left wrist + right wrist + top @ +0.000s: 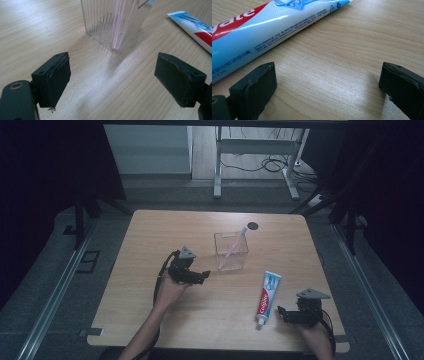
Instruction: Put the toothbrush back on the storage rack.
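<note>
Toothpaste tube point(267, 298) lies flat on the wooden table point(150, 320), near your right gripper point(283, 314), with its cap end toward you. The jaws of this gripper stand wide apart and hold nothing; in the right gripper view the tube point(262, 32) is just beside the left jaw, not between them. I think the tube is light and soft, with a smooth skin that can slip, so take it across the firmer part near the cap and press gently. Your left gripper point(202, 276) is also wide apart and empty, pointing at the clear cup point(231, 251), where a pink toothbrush point(234, 247) leans. The cup looks light and rigid; it may tip easily.
</note>
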`<action>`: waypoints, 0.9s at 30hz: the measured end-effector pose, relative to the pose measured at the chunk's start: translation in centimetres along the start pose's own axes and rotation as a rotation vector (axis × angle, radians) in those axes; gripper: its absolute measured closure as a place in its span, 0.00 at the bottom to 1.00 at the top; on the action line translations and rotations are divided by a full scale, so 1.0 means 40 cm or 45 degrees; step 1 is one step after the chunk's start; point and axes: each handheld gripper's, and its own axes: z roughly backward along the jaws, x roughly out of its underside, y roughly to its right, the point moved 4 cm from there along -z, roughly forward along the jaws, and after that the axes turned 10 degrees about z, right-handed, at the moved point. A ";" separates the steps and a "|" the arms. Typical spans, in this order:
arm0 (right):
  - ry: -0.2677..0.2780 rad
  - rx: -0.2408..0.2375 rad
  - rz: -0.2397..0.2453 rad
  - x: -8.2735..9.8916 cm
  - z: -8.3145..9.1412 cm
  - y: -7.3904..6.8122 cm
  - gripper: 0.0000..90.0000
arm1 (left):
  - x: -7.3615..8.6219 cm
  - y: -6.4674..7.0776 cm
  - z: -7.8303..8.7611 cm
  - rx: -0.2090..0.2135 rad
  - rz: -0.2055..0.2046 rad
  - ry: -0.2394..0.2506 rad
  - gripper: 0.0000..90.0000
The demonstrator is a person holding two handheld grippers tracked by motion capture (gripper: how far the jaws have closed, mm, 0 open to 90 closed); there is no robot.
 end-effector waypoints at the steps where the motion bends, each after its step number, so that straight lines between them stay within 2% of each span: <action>1: 0.000 0.000 0.000 0.000 0.000 0.000 0.01 | 0.004 0.000 0.000 0.000 -0.002 0.001 0.15; 17: 0.000 -0.001 -0.001 0.000 0.000 0.000 0.01 | 0.049 0.007 0.008 0.016 -0.006 0.010 0.15; 27: 0.000 -0.001 -0.001 0.000 0.000 0.000 0.01 | 0.091 0.008 0.004 0.025 -0.001 0.008 0.15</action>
